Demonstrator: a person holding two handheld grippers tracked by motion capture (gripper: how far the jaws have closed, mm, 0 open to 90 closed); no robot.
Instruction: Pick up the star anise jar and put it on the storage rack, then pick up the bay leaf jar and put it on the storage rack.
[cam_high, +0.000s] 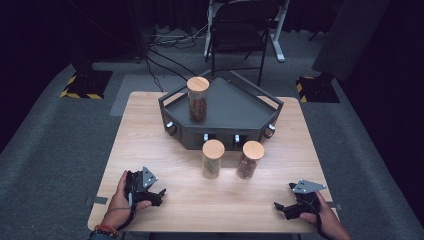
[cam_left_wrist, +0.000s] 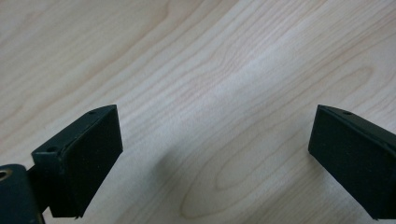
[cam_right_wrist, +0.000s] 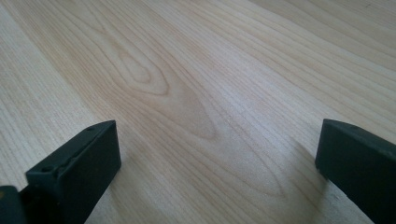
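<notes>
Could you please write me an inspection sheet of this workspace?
Surface: light wooden table, bare grain under both grippers.
Job's things: three cork-lidded glass jars; one stands on the dark grey angular tray, two on the table before it.
Clutter: nothing seen.
Grippers: left gripper and right gripper open, hand-held, low over the near edge.
Cables: black leads on the floor.
Surroundings: folding chair, grey carpet.

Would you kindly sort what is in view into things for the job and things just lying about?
For the job: left jar, right jar, jar on tray, grey tray.

Lying about: folding chair, floor cables, striped floor plates.
</notes>
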